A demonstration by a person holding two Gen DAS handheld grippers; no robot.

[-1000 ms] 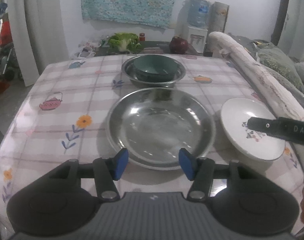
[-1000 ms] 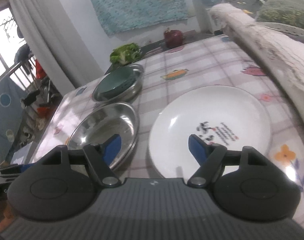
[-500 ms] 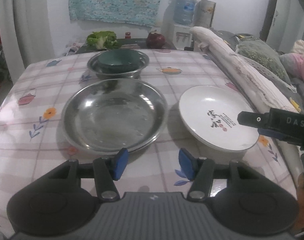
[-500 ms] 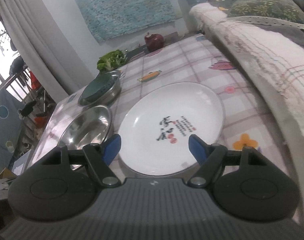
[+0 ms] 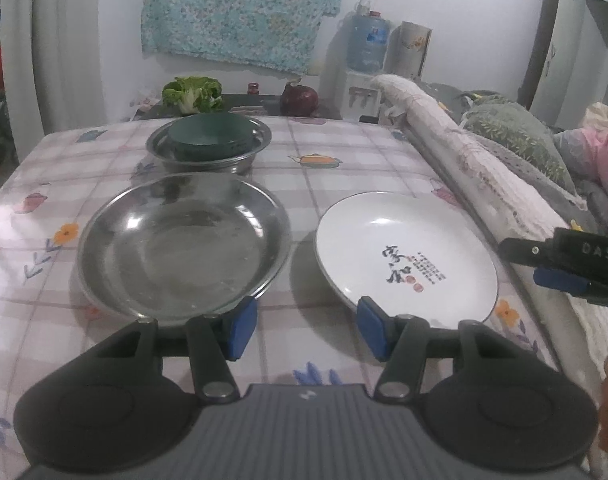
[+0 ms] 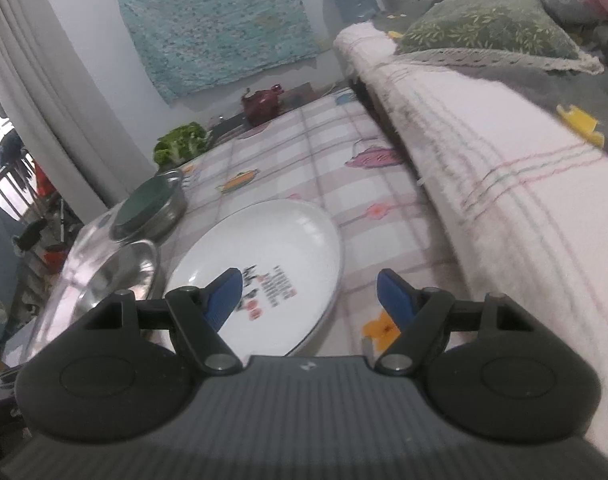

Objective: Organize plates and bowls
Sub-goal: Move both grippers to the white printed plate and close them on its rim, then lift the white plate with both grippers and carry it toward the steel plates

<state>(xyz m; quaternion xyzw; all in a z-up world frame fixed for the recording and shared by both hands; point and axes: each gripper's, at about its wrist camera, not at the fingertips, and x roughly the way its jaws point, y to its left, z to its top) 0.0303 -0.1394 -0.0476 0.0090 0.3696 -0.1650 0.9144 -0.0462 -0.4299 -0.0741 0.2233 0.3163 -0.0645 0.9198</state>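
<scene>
Claws point(image 5: 306, 330) point(image 6: 310, 294) wide apart, empty, near plate point(image 5: 404, 256).

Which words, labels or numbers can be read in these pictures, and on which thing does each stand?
"DAS": white letters on the black body of the right tongs, cut off by the picture's edge.
White plate: dark brush characters, small print lines and a red seal, too small and blurred to read in either view.
Water bottle: a label, unreadable.
Left tongs: only a small light mark on the body, no text.
</scene>
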